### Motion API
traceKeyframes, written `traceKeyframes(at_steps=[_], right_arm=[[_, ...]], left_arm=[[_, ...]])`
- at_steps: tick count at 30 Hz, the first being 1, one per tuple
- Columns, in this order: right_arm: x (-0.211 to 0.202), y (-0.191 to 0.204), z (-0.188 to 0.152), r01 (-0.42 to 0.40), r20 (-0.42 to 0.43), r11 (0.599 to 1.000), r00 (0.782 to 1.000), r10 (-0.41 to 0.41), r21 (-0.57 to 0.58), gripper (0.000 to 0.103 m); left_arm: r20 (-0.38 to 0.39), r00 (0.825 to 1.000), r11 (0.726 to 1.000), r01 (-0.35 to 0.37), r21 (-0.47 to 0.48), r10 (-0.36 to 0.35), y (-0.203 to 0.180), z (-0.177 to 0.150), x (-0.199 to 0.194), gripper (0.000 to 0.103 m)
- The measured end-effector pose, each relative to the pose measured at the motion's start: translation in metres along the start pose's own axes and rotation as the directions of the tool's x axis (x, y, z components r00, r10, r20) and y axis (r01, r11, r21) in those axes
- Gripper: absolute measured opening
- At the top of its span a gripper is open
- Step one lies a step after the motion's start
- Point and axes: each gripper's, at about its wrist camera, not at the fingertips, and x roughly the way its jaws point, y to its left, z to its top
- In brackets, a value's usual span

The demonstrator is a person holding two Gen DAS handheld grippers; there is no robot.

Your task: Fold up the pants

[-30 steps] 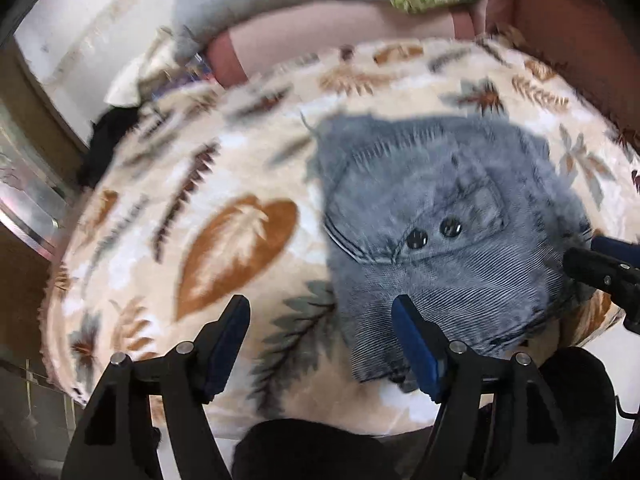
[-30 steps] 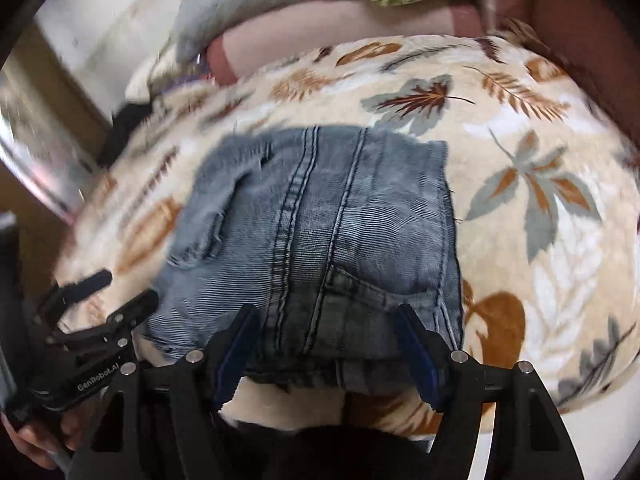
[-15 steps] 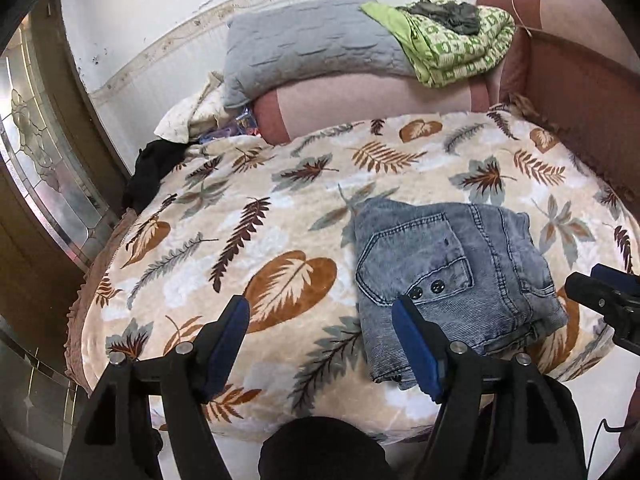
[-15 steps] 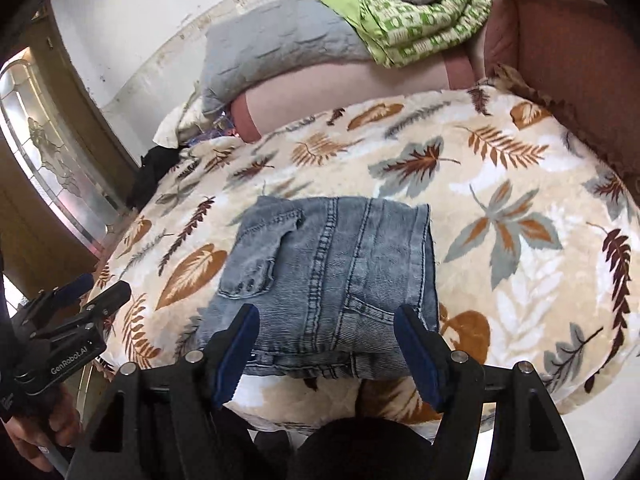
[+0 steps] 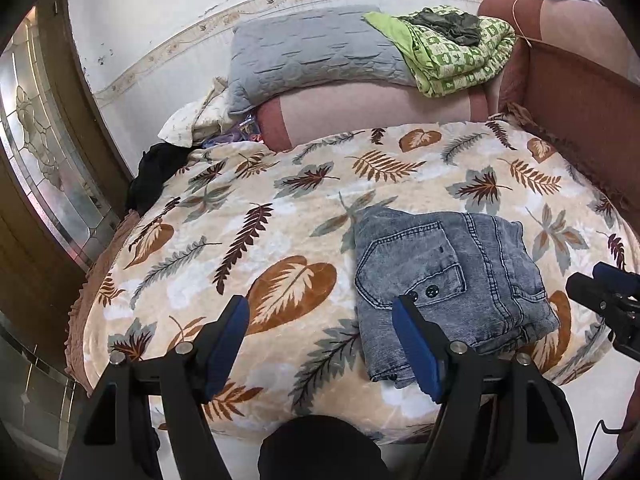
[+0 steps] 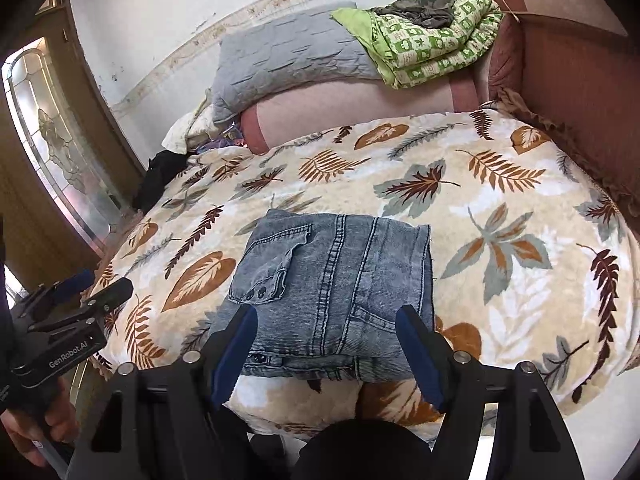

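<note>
While both claws hang clear, plush leaf-print blanket (image 5: 280,216) covers the bed. Behind it: quilted grey pillow (image 5: 316,54), folded green patterned quilt (image 5: 452,60). Pants (image 6: 340,284), washed grey-blue denim, lie folded into a squarish stack near the blanket's front edge. Left gripper (image 5: 320,340) and right gripper (image 6: 326,350) both wide apart, gripping nothing.
</note>
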Motion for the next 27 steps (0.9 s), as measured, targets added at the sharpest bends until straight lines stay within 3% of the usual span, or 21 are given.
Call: traceKeyframes(at_steps=[10, 27], right_arm=[[0.006, 0.003, -0.004, 0.058, -0.001, 0.997, 0.998, -0.058, -0.057, 0.076], [0.021, 0.01, -0.012, 0.043, -0.055, 0.995, 0.997, -0.048, -0.086, 0.076]], left_arm=[[-0.034, 0.999, 1.0, -0.003, 0.001, 0.003, -0.003, -0.003, 0.014, 0.075], [-0.082, 0.997, 1.0, -0.01, 0.004, 0.011, -0.001, -0.009, 0.034, 0.075]])
